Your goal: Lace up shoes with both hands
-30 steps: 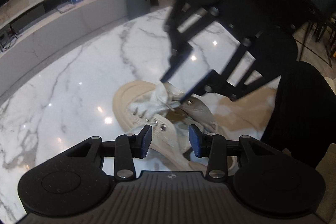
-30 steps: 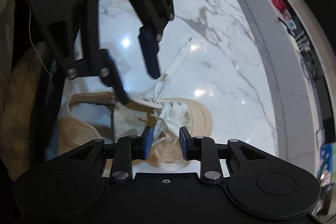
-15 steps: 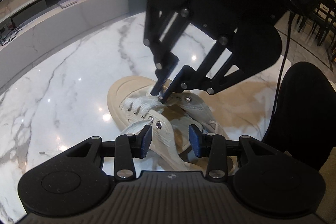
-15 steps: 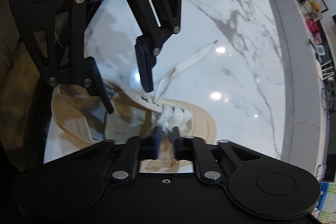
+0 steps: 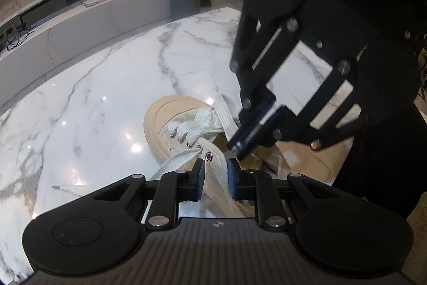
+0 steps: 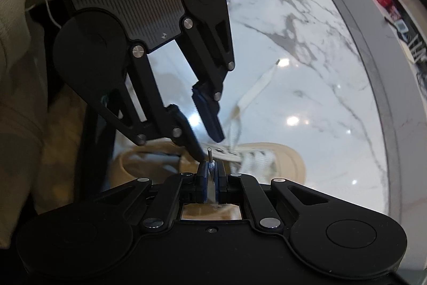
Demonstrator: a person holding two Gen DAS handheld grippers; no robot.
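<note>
**A:** Where is the shoe (image 5: 176, 122)?

**B:** On the white table (image 5: 93, 98). The right gripper (image 6: 210, 172) is pinched tight on the lace tip (image 6: 210, 155). The left gripper (image 5: 215, 172) is closing on the shoe's side flap.

**A:** What's next?

**B:** I think the tip must go into the next hole (image 5: 209, 156), aimed straight.

**A:** Do both cameras show that?

**B:** No. Only the right one shows the pinched tip. Only the left one shows the holes well.

The left gripper (image 5: 215, 179) points steeply down, its fingers closing with the shoe's eyelet flap (image 5: 216, 172) between them. The right gripper (image 6: 210, 184), also angled steeply down, has its fingers clamped on the lace tip (image 6: 210, 160).
</note>
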